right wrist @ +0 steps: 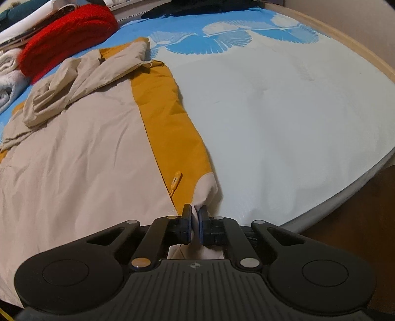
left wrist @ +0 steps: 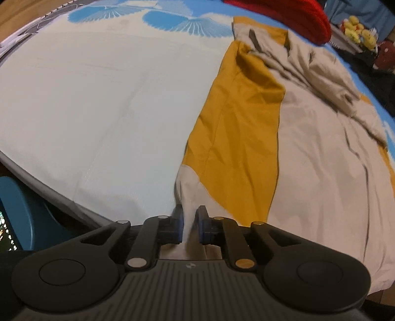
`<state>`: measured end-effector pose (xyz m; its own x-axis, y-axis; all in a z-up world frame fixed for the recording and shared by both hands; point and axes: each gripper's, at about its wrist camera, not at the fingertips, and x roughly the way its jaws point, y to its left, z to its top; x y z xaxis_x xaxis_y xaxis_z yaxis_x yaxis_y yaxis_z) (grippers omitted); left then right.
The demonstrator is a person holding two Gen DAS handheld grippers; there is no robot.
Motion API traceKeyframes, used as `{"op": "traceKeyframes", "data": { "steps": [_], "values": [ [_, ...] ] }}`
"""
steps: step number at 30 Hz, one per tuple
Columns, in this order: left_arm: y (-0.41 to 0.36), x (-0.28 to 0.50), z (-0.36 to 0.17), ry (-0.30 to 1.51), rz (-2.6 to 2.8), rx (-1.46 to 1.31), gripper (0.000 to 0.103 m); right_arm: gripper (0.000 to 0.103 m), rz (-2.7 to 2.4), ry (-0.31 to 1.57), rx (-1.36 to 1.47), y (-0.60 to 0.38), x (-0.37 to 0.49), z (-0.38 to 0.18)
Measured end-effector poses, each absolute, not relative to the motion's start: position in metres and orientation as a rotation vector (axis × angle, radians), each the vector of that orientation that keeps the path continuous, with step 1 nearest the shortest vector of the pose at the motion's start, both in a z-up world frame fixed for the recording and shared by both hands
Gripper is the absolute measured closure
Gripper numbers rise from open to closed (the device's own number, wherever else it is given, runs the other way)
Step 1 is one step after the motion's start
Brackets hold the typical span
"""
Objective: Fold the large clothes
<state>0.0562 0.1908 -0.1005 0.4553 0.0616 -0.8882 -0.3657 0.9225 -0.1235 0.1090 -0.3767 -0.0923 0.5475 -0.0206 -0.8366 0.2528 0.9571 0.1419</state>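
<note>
Jacket (left wrist: 321,172) hem fabric is pinched in both of your grippers, one corner each. Past the blue pads you can't see how far the cloth reaches into either grip; it runs down behind the fingers and out of sight.

Your left gripper (left wrist: 189,223) has its fingers closed on a pale beige corner, with the mustard side panel rising just beyond them. Your right gripper (right wrist: 195,222) is likewise clamped on a beige corner; a small orange zipper pull (right wrist: 176,178) lies just above and left of those fingers, on the mustard strip.

You have one jacket (right wrist: 74,160), beige with mustard panels, lying spread on the bed (left wrist: 98,98). Its body stretches away from both grips. At the far end a bunched, creased beige part, sleeve or hood, you cannot tell which, rests on top of it (right wrist: 74,81).

The bed (right wrist: 284,111) wears a pale sheet with blue fan-shaped prints at its far edge. Beyond the jacket sits one red knitted item (right wrist: 66,32), cut off by the frame in the left view (left wrist: 296,17). Beside it in the right view lie folded pale textiles (right wrist: 9,74), too cropped to count. In the left view's far corner are a few yellow plush toys (left wrist: 358,30), blurred.
</note>
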Motion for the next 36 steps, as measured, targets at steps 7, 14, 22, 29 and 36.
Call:
{"op": "traceKeyframes", "data": {
  "steps": [7, 14, 22, 29, 36],
  "values": [
    [0.191, 0.055, -0.098, 1.042, 0.267, -0.299, 0.097, 0.094, -0.161, 1.006, 0.230, -0.372, 0.111, -0.096],
    [0.181, 0.047, -0.081, 0.972, 0.211, -0.258, 0.101, 0.102, -0.149, 0.925, 0.243, -0.371, 0.105, -0.081],
    [0.181, 0.030, -0.015, 0.850, 0.088, -0.304, 0.102, 0.103, -0.029, 0.761, 0.235, -0.364, 0.087, -0.024],
    [0.193, 0.013, 0.054, 0.745, -0.010, -0.362, 0.102, 0.103, 0.075, 0.603, 0.307, -0.380, 0.061, 0.053],
    [0.223, -0.043, 0.113, 0.737, -0.108, -0.502, 0.102, 0.103, 0.129, 0.504, 0.381, -0.405, 0.018, 0.106]
  ]
}}
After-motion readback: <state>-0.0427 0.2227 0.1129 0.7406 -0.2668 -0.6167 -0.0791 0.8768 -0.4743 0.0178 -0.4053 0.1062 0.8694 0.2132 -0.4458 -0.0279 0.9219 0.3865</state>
